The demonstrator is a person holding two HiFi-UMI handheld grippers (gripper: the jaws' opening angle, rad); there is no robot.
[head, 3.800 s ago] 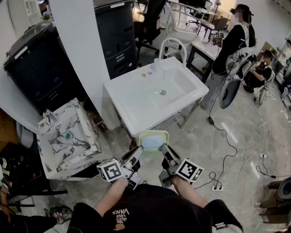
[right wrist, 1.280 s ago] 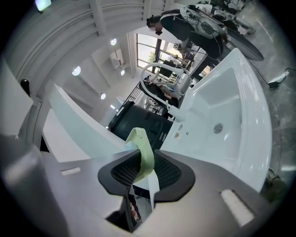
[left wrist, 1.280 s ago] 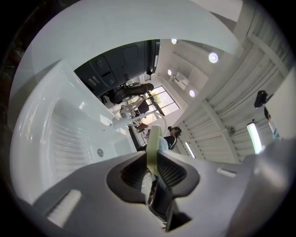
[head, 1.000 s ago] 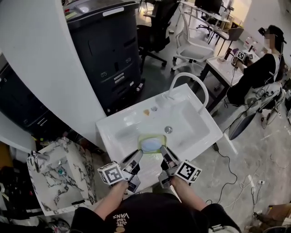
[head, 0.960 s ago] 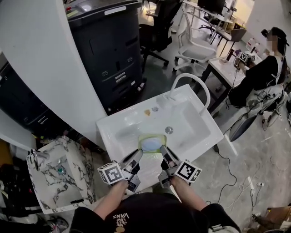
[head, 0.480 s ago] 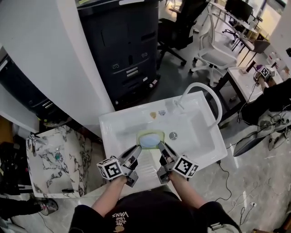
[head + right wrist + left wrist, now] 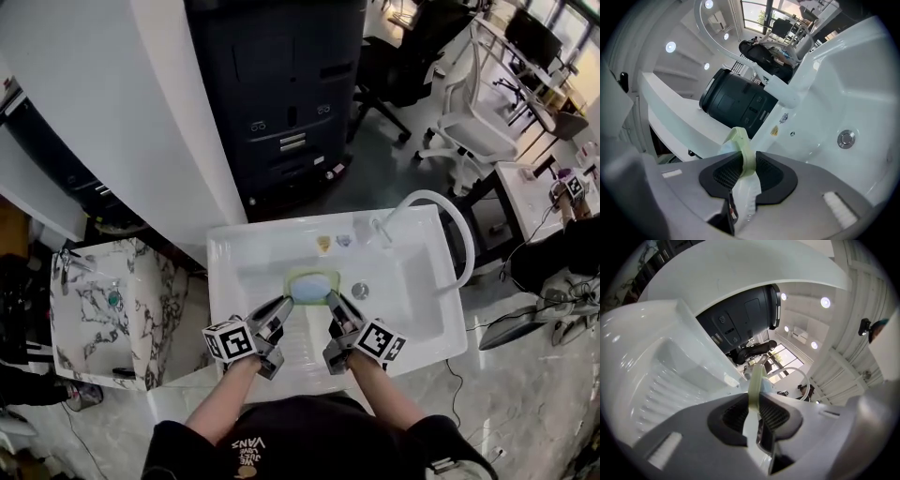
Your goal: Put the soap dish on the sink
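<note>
The soap dish (image 7: 312,286) is pale green with a light blue inside, and both grippers hold it over the basin of the white sink (image 7: 244,253). My left gripper (image 7: 285,306) is shut on its left rim and my right gripper (image 7: 334,302) on its right rim. In the left gripper view the green rim (image 7: 754,390) is clamped between the dark pads of the left gripper (image 7: 757,413). The right gripper view shows the soap dish rim (image 7: 743,150) pinched the same way in the right gripper (image 7: 744,174), with the sink drain (image 7: 846,138) to the right.
A curved white faucet (image 7: 441,220) rises at the sink's back right, with small fittings (image 7: 323,244) on its back ledge. A dark cabinet (image 7: 281,84) stands behind, a white wall panel (image 7: 122,122) to the left, and a marbled sink (image 7: 103,300) on the floor at left.
The dish, held in both grippers, has moved forward from the sink's near edge over the basin and has come lower. The head view has swung to look more steeply down.
</note>
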